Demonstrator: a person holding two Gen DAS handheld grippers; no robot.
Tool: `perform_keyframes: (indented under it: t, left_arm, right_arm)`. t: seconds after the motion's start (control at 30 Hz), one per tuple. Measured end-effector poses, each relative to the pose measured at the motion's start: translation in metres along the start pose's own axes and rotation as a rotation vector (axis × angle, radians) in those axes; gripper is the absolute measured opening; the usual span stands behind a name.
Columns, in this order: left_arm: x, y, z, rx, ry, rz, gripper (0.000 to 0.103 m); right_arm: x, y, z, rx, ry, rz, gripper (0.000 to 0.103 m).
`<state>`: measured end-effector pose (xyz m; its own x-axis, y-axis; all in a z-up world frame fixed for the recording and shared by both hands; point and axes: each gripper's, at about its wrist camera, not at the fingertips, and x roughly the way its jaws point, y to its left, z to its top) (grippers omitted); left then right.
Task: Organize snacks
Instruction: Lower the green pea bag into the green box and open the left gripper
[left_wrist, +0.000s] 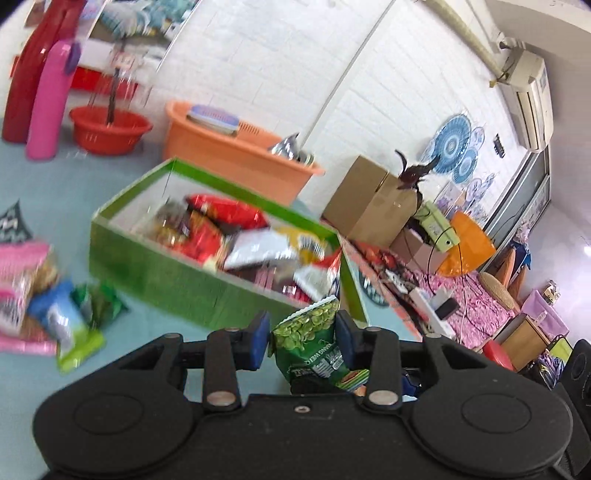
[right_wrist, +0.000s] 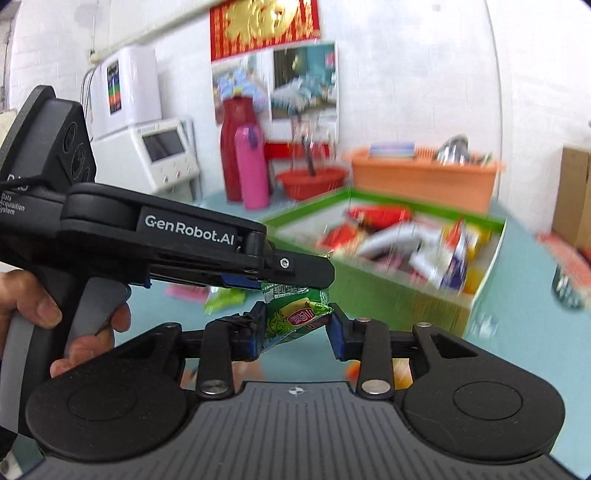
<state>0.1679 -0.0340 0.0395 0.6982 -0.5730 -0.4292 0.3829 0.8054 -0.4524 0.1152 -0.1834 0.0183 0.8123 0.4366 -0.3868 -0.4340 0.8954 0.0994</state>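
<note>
A green snack packet (left_wrist: 310, 343) printed with green beans stands upright between the blue pads of my left gripper (left_wrist: 301, 332), whose jaws stand wide with a thin gap at the left pad. In the right wrist view the same packet (right_wrist: 291, 317) is pinched between the pads of my right gripper (right_wrist: 295, 328). The left gripper (right_wrist: 317, 277) reaches in from the left over the packet's top, a person's hand (right_wrist: 37, 306) on its handle. The green box (left_wrist: 166, 273) holding several snack bags lies just beyond, also the green box (right_wrist: 388, 295) in the right wrist view.
Loose snack bags (left_wrist: 62, 321) lie on the pale blue table left of the box. Behind it stand an orange basket (left_wrist: 236, 158), a red basin (left_wrist: 107, 129), a pink bottle (left_wrist: 48, 99) and a red bottle (left_wrist: 29, 74). A cardboard box (left_wrist: 369, 199) sits off the table's right edge.
</note>
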Motion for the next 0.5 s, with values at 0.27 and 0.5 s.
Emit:
perform_keyframes:
  t: [0.27,0.5]
  left_arm:
    - [0.039,0.004,0.04,0.03,-0.022,0.003,0.088]
    - [0.074,0.025,0.051,-0.004,0.004,-0.004,0.088]
  right_arm:
    - [0.029,-0.029,0.03,0.036,-0.078,-0.028,0.06]
    - [0.058,-0.047,0.036,0.053,-0.063,-0.054,0.059]
